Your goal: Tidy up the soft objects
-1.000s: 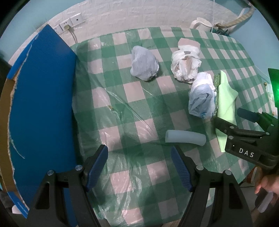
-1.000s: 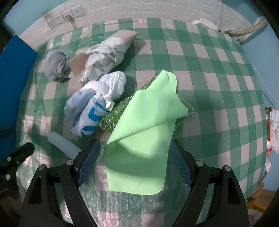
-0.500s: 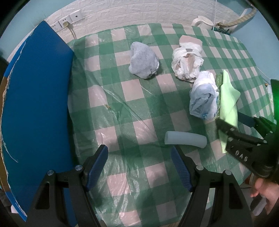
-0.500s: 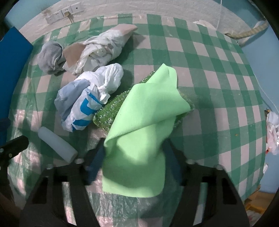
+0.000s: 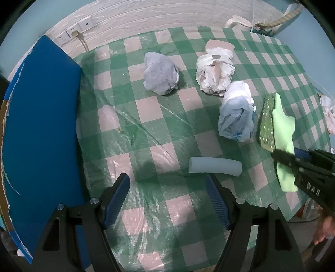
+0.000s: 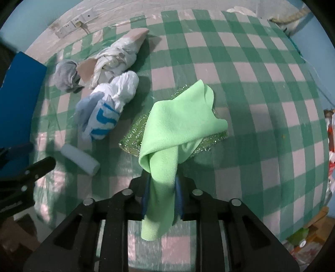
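My right gripper [image 6: 162,194] is shut on a light green cloth [image 6: 178,129], lifting its near end; the far end drapes over a glittery green scouring pad [image 6: 134,136]. In the left wrist view the cloth [image 5: 282,125] and pad [image 5: 267,123] sit at the right, with the right gripper [image 5: 293,159] over them. My left gripper [image 5: 167,194] is open and empty, just short of a pale blue foam roll [image 5: 214,166]. A blue-and-white bag bundle [image 5: 236,113], a white bag bundle [image 5: 215,71] and a grey cloth ball [image 5: 160,73] lie further back.
A green-checked tablecloth under clear plastic [image 5: 167,125] covers the table. A blue box wall [image 5: 39,125] stands along the left edge. Wall sockets [image 5: 73,32] and a rope [image 5: 289,14] are at the back. Clutter lies on the floor at the right [image 6: 330,150].
My right gripper has closed on the green cloth and pulled it up into a bunched fold. The left gripper has stayed open and drawn back slightly.
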